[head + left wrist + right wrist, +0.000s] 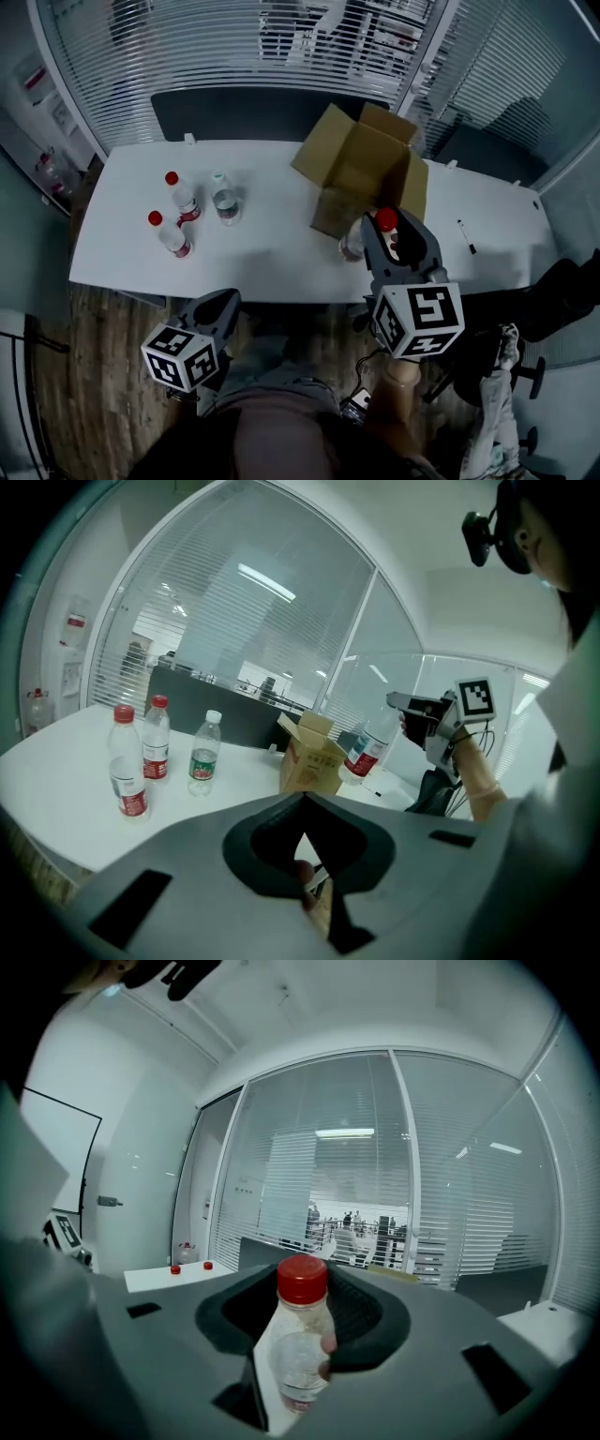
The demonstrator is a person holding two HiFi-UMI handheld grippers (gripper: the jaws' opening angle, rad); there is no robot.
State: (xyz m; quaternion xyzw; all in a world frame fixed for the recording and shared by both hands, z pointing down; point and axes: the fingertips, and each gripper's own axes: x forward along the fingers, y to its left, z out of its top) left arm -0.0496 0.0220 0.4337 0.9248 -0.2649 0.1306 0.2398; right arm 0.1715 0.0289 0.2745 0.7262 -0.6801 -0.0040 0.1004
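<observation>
Head view: right tool [382, 234] grips bottle [385, 220] by white table [272, 258]; blind-covered glass walls [187, 56].

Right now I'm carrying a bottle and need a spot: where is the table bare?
Bare table between the white-capped bottle and the cardboard box, and right of the box up to the black pen. Crowded: the box's front, where the right gripper holds a red-capped bottle.

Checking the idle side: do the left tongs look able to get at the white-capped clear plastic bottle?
Probably yes. The left tongs, shut and empty, hang below the white table's near edge. The white-capped clear plastic bottle stands upright across bare tabletop from them, with nothing between.
</observation>
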